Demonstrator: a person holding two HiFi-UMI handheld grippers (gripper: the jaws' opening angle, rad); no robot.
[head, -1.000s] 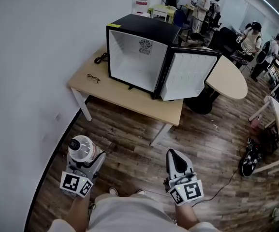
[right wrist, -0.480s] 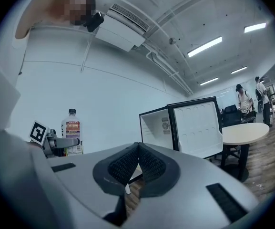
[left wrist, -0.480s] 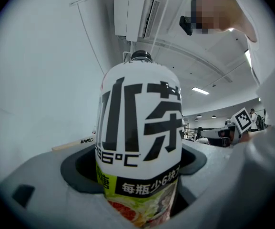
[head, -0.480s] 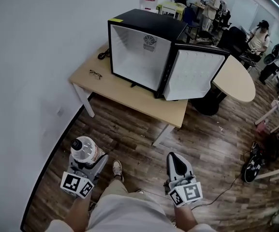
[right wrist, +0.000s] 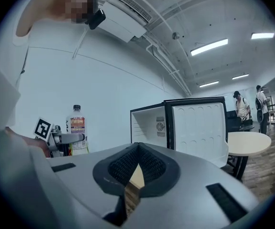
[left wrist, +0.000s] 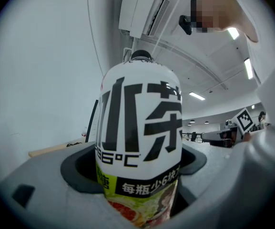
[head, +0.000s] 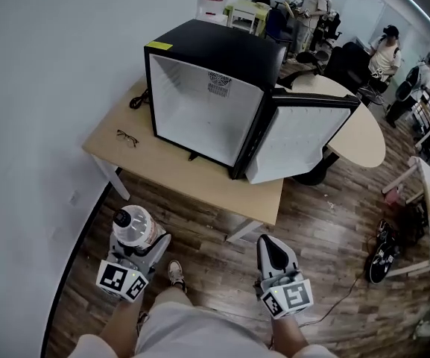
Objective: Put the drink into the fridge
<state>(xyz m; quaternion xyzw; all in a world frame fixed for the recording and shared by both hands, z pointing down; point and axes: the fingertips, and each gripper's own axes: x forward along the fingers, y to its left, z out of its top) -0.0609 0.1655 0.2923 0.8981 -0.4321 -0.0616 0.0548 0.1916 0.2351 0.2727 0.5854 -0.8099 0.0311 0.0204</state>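
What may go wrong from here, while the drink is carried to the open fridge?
1. The left tool grips the bottle low on its body, so the tall top may tip or slip out.
2. The fridge door stands swung open to the right; the right tool or the body might bump it.
3. Glasses lie on the table left of the fridge; the arm might brush them.

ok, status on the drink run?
Left gripper shut on drink bottle, upright. Right gripper shut, empty. Fridge on table, door open, inside bare. Nothing seen blocking the approach.
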